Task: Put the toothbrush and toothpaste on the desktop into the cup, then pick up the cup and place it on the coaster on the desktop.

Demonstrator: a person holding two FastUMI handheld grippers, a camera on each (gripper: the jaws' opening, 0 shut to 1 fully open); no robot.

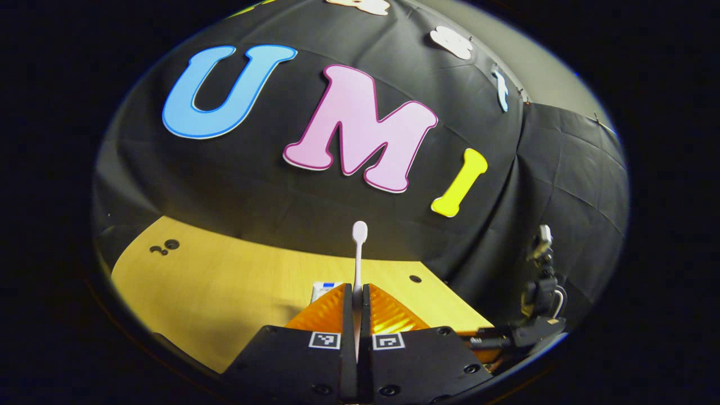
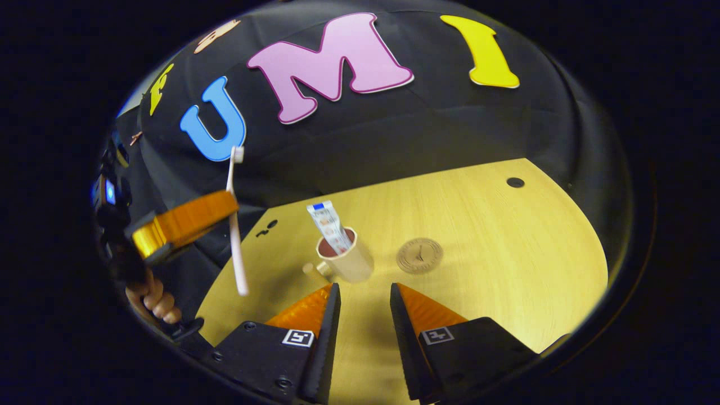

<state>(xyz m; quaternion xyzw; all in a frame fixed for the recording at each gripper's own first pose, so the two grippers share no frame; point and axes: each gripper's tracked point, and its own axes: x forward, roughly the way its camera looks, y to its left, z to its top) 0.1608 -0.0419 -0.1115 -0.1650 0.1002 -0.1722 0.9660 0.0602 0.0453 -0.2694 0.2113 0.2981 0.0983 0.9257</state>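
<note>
the left claw (image 1: 356, 315) is clamped on the toothbrush (image 1: 358, 253), both fingers pressed flat against the handle, with the brush head standing up and away from the grip. in the right gripper view the same claw (image 2: 222, 211) holds the brush (image 2: 236, 236) nearly upright in the air, off the desk's left edge and well above the surface, the handle's long lower end hanging free below the fingers. held that way, the free end is what would go down into the cup, so the grip looks chosen for a straight drop.

the cup (image 2: 349, 260) stands upright toward the middle of the desk (image 2: 506, 253), its handle pointing toward the left edge. the toothpaste (image 2: 332, 228) is already in it, leaning against the rim with its upper half sticking out. that leaves only part of the mouth open, so my guess is the brush must come down on the side away from the tube.

the right claw (image 2: 363, 315) is spread apart and holds nothing, hovering low over the near edge with the cup just beyond its fingers.

the coaster (image 2: 419, 255) lies flat just to the right of the cup, apart from it, with bare desk all round. the path between cup and coaster is short and open; the far and right edges lie well away.
</note>
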